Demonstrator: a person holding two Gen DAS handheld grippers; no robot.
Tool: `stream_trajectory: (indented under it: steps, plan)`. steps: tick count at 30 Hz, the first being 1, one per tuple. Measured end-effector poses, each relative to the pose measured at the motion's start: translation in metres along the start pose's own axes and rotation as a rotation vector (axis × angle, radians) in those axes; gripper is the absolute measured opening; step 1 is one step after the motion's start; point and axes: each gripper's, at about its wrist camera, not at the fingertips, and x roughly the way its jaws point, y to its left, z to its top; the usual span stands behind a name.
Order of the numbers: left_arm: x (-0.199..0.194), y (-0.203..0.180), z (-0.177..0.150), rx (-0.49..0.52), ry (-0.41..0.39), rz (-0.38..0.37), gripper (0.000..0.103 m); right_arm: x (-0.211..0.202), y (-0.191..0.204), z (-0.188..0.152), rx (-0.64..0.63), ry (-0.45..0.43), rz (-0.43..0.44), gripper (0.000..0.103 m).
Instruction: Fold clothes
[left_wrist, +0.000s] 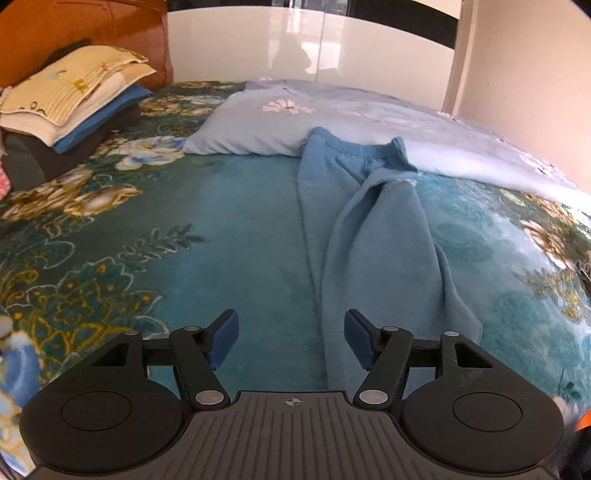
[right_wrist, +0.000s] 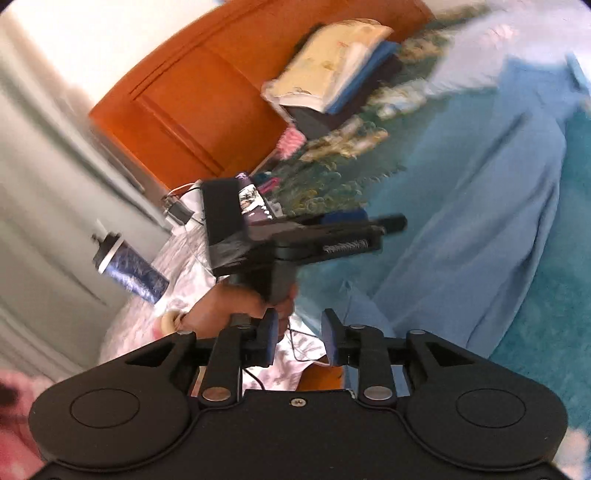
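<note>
Light-blue fleece trousers (left_wrist: 373, 236) lie lengthwise on the teal floral bedspread (left_wrist: 184, 229). Their waistband is at the far end, against a pale quilt, and the legs run toward me, with one leg creased over the other. My left gripper (left_wrist: 291, 339) hovers open over the near leg ends. Its right pad (left_wrist: 356, 338) is above the cloth and nothing is pinched. In the tilted, blurred right wrist view the trousers (right_wrist: 480, 221) fill the right side. My right gripper (right_wrist: 299, 334) is open with a narrow gap and holds nothing. Beyond it a hand (right_wrist: 236, 306) holds the left gripper (right_wrist: 369, 220).
A stack of folded clothes (left_wrist: 74, 107) sits at the bed's far left by the orange headboard (left_wrist: 74, 29). A pale floral quilt (left_wrist: 332, 118) lies across the far end, with glossy white wardrobe doors (left_wrist: 295, 40) behind it. A dark cup (right_wrist: 125, 266) and cables lie at the bedside.
</note>
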Motion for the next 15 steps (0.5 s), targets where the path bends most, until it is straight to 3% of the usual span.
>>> stream_trajectory:
  steps: [4,10,15]
  plan:
    - [0.005,-0.004,-0.006,0.013,0.014,-0.012,0.061,-0.023,-0.016,0.009,0.054,-0.098,-0.074,0.033]
    - [0.006,-0.004,-0.004,0.0,0.011,-0.013,0.062,-0.019,-0.043,0.013,0.135,-0.091,-0.198,0.033]
    - [0.013,-0.01,0.003,-0.019,-0.001,-0.025,0.065,-0.03,-0.072,0.026,0.207,-0.183,-0.316,0.034]
